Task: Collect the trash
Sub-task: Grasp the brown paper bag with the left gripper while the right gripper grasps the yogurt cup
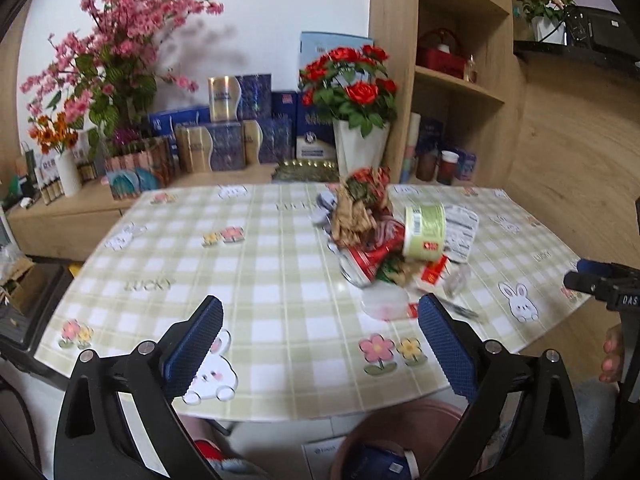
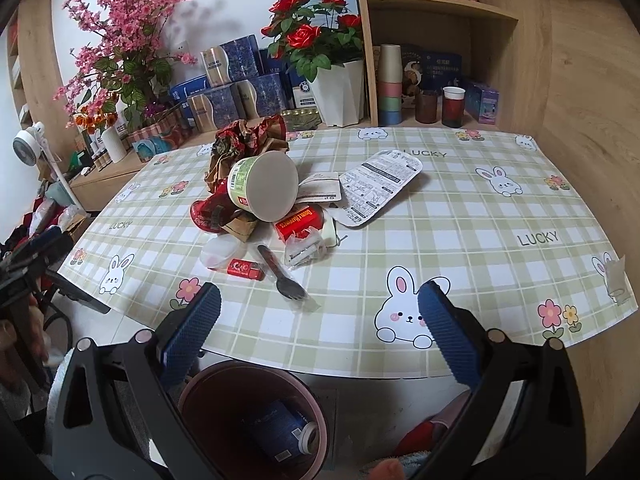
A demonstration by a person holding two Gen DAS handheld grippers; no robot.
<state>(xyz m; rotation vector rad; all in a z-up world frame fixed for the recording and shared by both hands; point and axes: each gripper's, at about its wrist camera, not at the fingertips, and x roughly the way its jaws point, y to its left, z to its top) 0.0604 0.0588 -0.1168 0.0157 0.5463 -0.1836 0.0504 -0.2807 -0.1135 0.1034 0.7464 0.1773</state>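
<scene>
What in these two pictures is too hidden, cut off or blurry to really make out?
- Trash pile, left wrist view: motion blur smears the wrappers and labels.
- Bin, right wrist view: its left side sits behind the right gripper; the blue container inside shows unreadable print.
- Bin, left wrist view: cut off by the bottom edge.
- White packaging card: print too small.

One paper cup (image 2: pixel 262 184), one plastic fork (image 2: pixel 282 276), one bin (image 2: pixel 224 380) (bottle (image 2: pixel 280 432) inside)

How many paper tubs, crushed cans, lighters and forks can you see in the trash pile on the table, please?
Paper tub: 1
Crushed can: 1
Lighter: 1
Fork: 1
Total: 4
</scene>
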